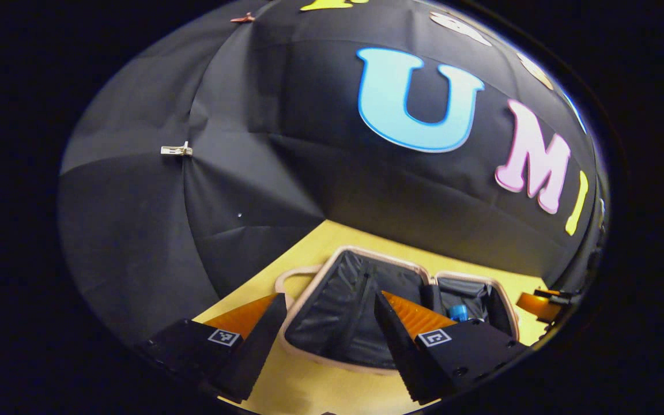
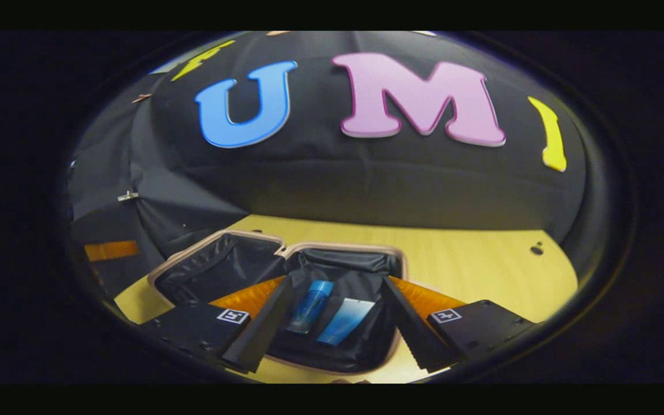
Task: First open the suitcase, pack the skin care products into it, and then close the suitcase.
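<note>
lies open on the desk (image 2: 470,259): suitcase (image 2: 277,253), blue bottle (image 2: 310,305) and blue tube (image 2: 345,321) inside. left hand-held gripper (image 1: 329,328) and right hand-held gripper (image 2: 332,323) spread wide, empty. best to catch the lid's far rim and fold it over slowly.

Open pink-rimmed suitcase with black lining (image 1: 332,323): near rim cut by left hand-held gripper (image 1: 326,337) fingers in left gripper view. Small blue cap (image 1: 457,312) in far half: rest of item hidden behind finger. Orange object at right edge (image 1: 539,305): cut off, identity unclear.

Right gripper view: blue bottle (image 2: 310,306) and blue tube (image 2: 346,321) soft, details unreadable; suitcase near corners hidden behind right hand-held gripper (image 2: 332,331).
</note>
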The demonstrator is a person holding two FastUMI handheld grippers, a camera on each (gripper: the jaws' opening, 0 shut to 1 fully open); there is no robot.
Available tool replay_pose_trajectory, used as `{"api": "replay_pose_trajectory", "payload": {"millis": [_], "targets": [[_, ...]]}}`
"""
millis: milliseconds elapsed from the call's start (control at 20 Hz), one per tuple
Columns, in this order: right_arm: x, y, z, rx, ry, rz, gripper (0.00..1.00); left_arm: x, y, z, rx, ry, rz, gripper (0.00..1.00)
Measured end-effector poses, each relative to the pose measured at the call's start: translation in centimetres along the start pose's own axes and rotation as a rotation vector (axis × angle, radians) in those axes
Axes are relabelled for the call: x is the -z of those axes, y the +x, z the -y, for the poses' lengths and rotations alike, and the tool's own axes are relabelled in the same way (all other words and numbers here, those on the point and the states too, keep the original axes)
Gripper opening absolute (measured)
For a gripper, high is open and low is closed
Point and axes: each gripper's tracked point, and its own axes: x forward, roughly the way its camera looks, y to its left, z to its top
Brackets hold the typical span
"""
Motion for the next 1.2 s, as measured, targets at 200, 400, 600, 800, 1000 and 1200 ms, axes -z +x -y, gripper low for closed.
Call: {"api": "replay_pose_trajectory", "payload": {"millis": [200,400,600,800,1000,1200], "targets": [[1.3,-3.6,3.3,0.096,-0.06,0.036,0.97,1.0,5.4,-3.3,0.069,-0.071,-0.115,0.96],[5.6,-6.0,5.6,0.163,-0.035,-0.047,0.97,3.3,11.0,-7.6,0.021,-0.136,-0.191,0.88],[9.5,-7.7,6.2,0.172,-0.112,-0.122,0.97,5.6,14.3,-7.9,0.088,-0.331,-0.31,0.94],[10.3,-8.6,4.2,0.143,-0.106,-0.141,0.98,7.6,15.6,-7.2,0.129,-0.495,-0.386,0.68],[9.5,-9.5,4.1,0.13,-0.122,-0.122,0.97,7.3,15.3,-8.5,0.088,-0.514,-0.361,0.16],[8.4,-10.4,5.9,0.139,-0.106,-0.138,0.98,5.0,13.6,-7.6,0.052,-0.395,-0.319,0.12]]}}
